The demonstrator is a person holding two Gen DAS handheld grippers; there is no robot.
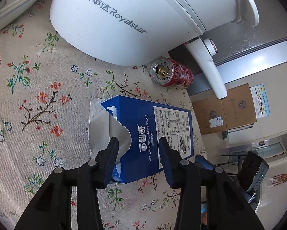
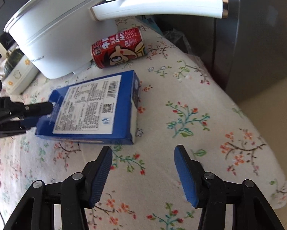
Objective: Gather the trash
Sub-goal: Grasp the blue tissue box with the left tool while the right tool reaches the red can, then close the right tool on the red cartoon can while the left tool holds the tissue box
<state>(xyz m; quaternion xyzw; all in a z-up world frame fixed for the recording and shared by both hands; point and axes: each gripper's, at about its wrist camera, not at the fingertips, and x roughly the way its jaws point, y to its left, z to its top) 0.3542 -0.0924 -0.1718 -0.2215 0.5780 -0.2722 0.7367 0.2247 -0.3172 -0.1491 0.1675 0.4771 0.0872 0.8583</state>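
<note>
A torn blue biscuit box (image 1: 155, 132) lies flat on the floral tablecloth; it also shows in the right wrist view (image 2: 93, 107). My left gripper (image 1: 138, 143) is open with its fingers over the box's torn end, and it shows at the left of the right wrist view (image 2: 38, 113), one finger above the box and one below its edge. A red drink can (image 1: 172, 74) lies on its side behind the box, next to the pot; it also shows in the right wrist view (image 2: 120, 48). My right gripper (image 2: 143, 164) is open and empty, just in front of the box.
A white Royalstar electric pot (image 1: 124, 19) with a long handle (image 2: 162, 5) stands behind the can. Stacked plates (image 1: 15, 3) sit at the far left. The table edge (image 2: 258, 115) drops off to the right beside a grey cabinet (image 2: 258, 38). Cardboard boxes (image 1: 225, 111) stand on the floor.
</note>
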